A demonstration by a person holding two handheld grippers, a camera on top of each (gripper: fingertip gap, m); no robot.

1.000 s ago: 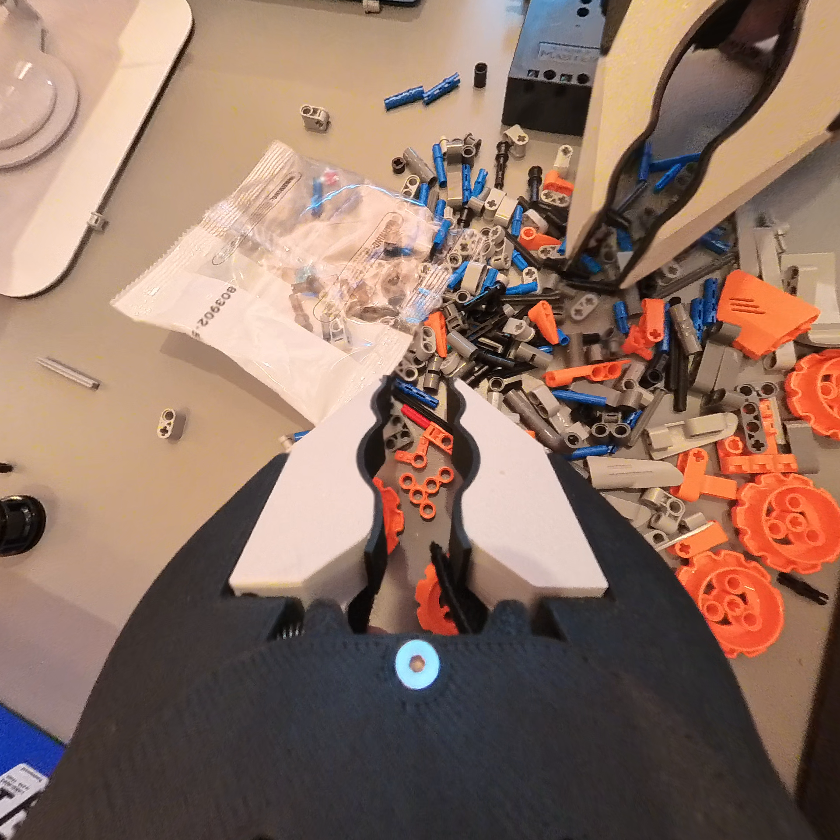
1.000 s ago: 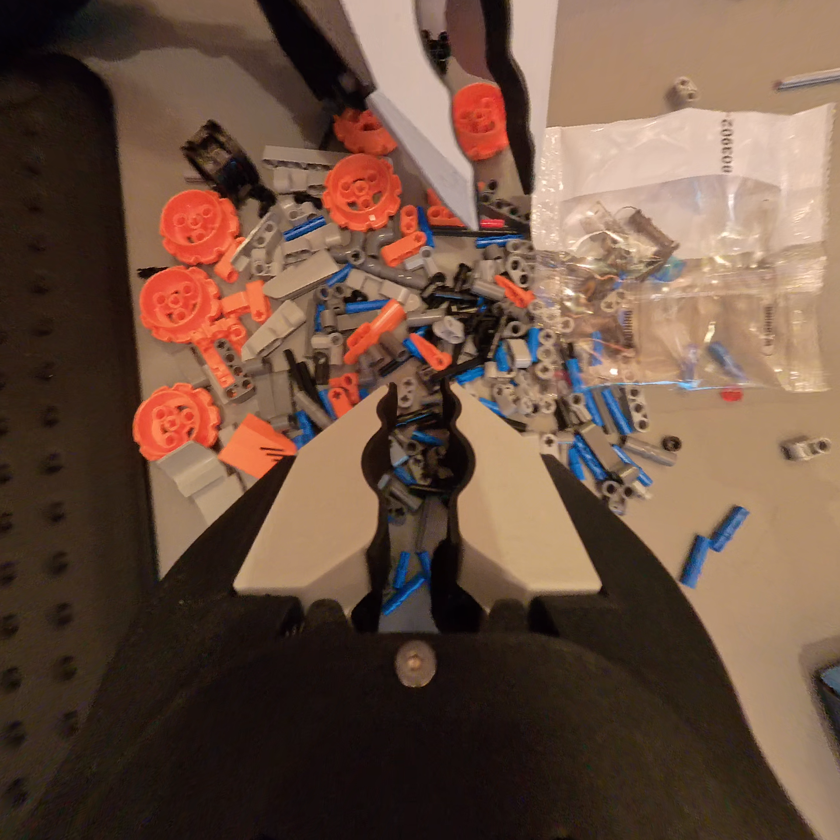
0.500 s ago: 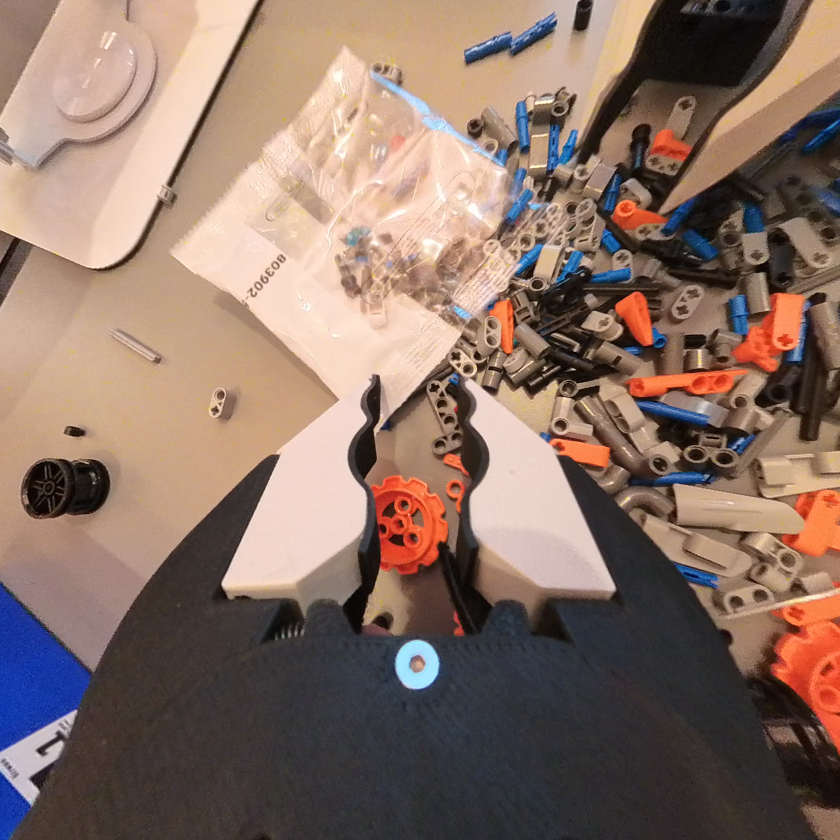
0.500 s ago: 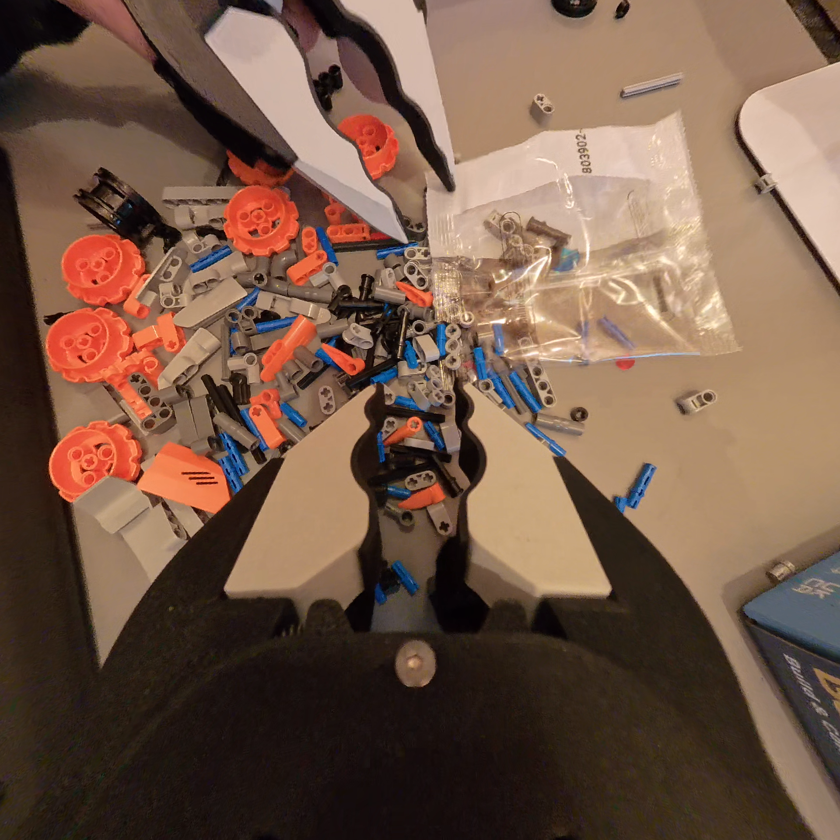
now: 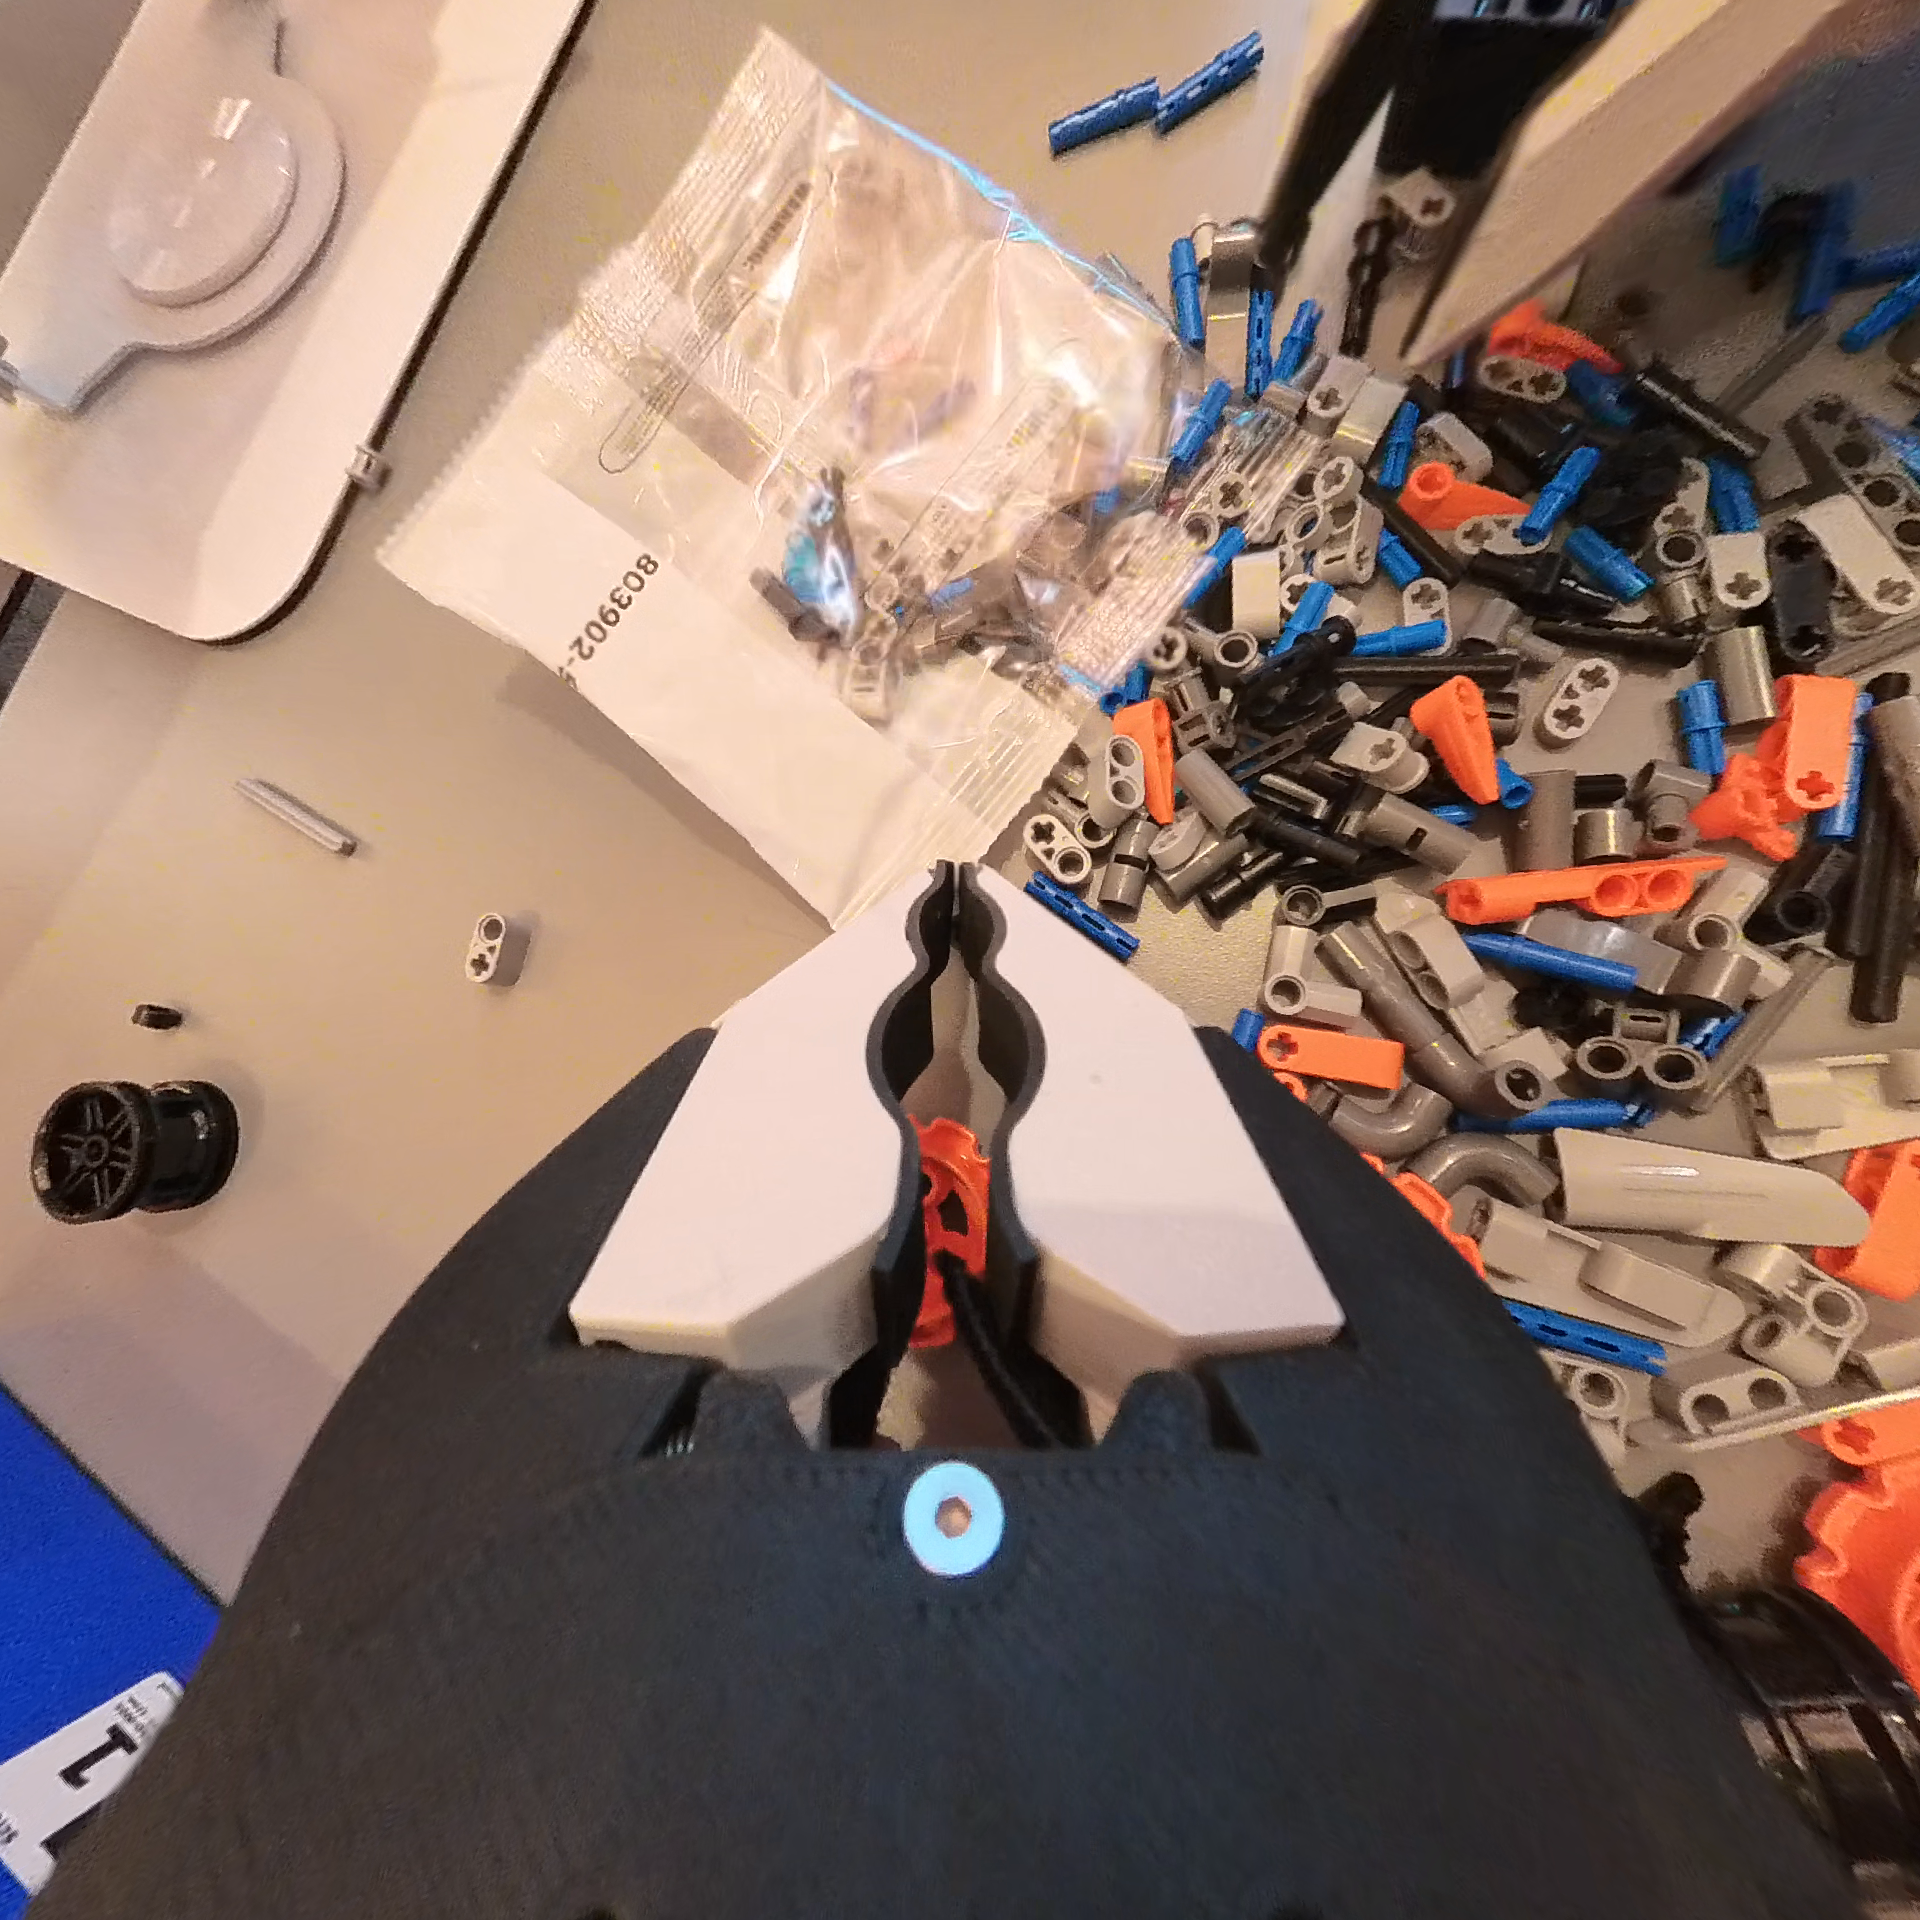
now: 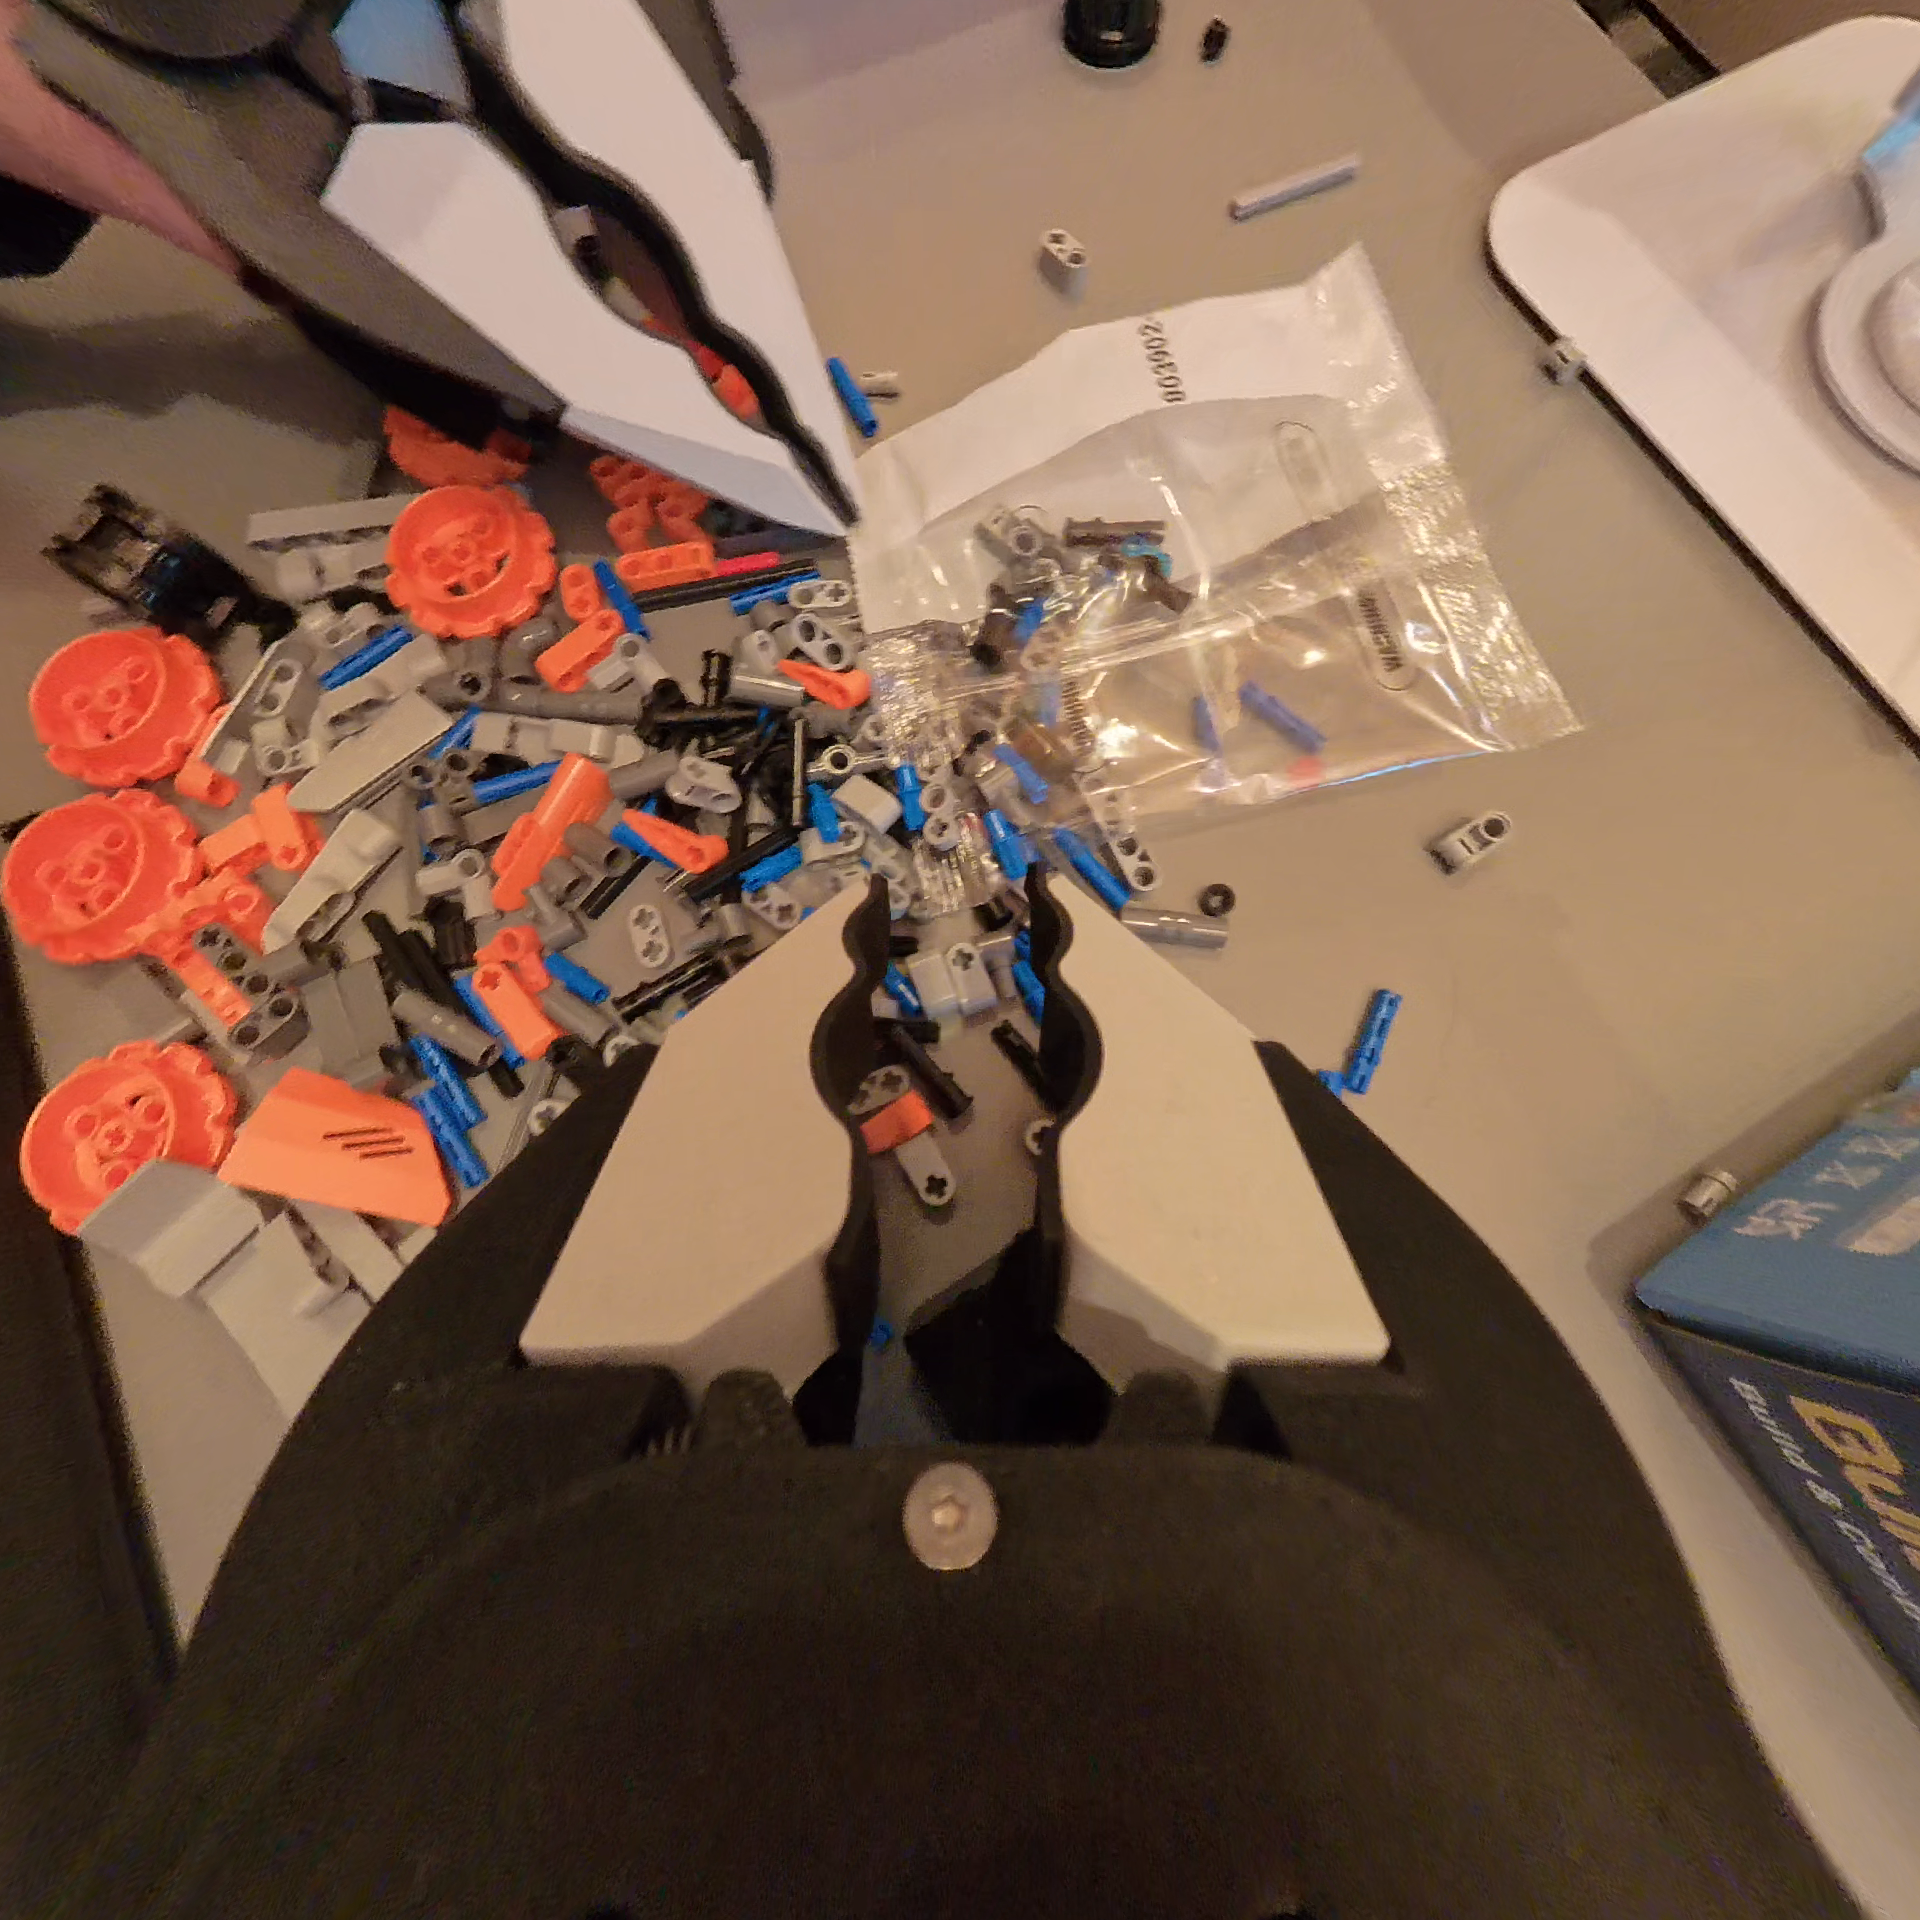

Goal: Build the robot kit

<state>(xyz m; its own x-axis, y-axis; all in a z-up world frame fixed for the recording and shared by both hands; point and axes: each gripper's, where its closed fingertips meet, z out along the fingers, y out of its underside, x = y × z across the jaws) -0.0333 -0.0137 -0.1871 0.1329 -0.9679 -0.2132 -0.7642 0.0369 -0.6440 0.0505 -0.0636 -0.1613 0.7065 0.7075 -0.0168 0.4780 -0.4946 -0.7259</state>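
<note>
A clear plastic bag (image 5: 831,436) of small parts, with a white end strip, lies beside a pile of grey, blue, black and orange building parts (image 5: 1455,831). My left gripper (image 5: 951,891) is shut with its tips pinched at the bag's near corner. The right wrist view shows those tips (image 6: 847,509) meeting the bag's edge (image 6: 1143,499). An orange gear (image 5: 940,1226) lies on the table below, seen through the gap farther back. My right gripper (image 6: 953,896) is open above the pile (image 6: 623,790), next to the bag's clear end. Loose grey and blue parts (image 6: 956,982) lie between its fingers, untouched.
A white board (image 5: 208,499) sits at the far left. A black wheel (image 5: 125,1148), a grey axle (image 5: 296,816) and a grey connector (image 5: 497,948) lie loose on the table. Several orange gears (image 6: 125,707) edge the pile. A blue box (image 6: 1808,1351) stands at the right. The gap from one gripper's tips to the other's is roughly 11 cm. From my left tips it is roughly 10 cm to the grey connector (image 5: 497,948); from my right, 20 cm. Seen from the right wrist view (image 6: 1060,257) as well.
My left jaws, open half a second ago around the bag's corner, have closed on it. My right gripper has drawn back over the pile and narrowed a little, still open.
</note>
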